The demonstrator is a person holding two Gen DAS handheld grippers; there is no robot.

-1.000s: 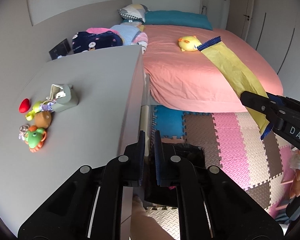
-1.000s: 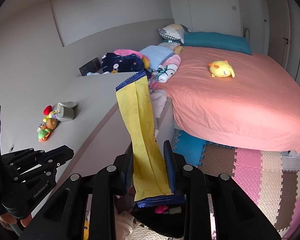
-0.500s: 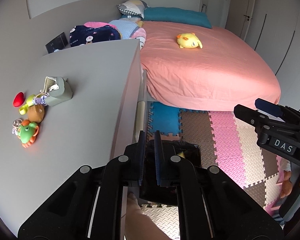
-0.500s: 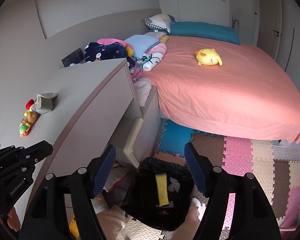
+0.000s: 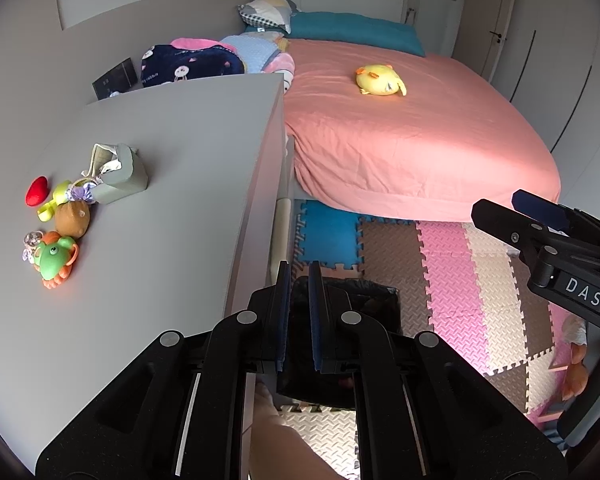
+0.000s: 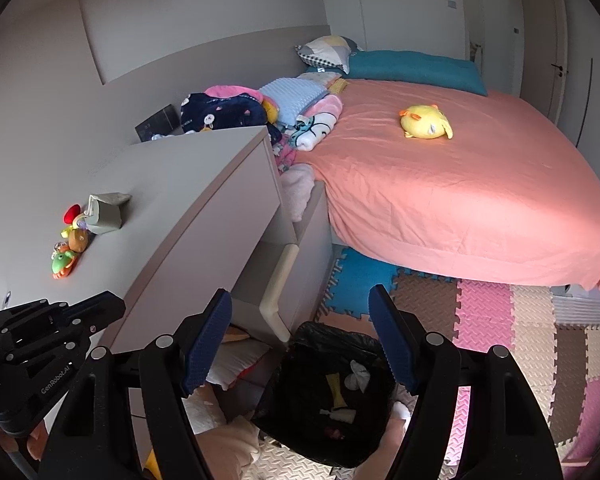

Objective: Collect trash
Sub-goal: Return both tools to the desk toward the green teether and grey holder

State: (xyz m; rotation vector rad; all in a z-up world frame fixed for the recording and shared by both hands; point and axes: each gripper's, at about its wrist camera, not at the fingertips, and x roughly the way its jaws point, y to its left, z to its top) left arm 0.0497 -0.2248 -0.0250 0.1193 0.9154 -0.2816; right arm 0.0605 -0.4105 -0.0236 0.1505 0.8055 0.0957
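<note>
So the right gripper [image 6: 302,336] is spread wide with nothing between its blue pads, hanging right above the black-lined trash bin [image 6: 300,350] on the floor. Inside the bin, just below and between the fingers, there's a yellow wrapper [image 6: 335,390] lying next to a crumpled white scrap [image 6: 357,375] and a few other small bits I can't make out.

The left gripper [image 5: 299,286] has its pads nearly together, only a narrow slit between them and nothing pinched. It sits over the near edge of the same bin, right beside the grey dresser [image 5: 172,184].

On the dresser top, off to the left of the left gripper, there's a little pile of toys [image 5: 56,224] touching a grey pouch [image 5: 120,174]. Further ahead of both grippers is the bed with the pink sheet [image 6: 460,184], with a yellow plush [image 6: 426,122] on it. The floor is covered in colourful foam mats [image 5: 452,276].
</note>
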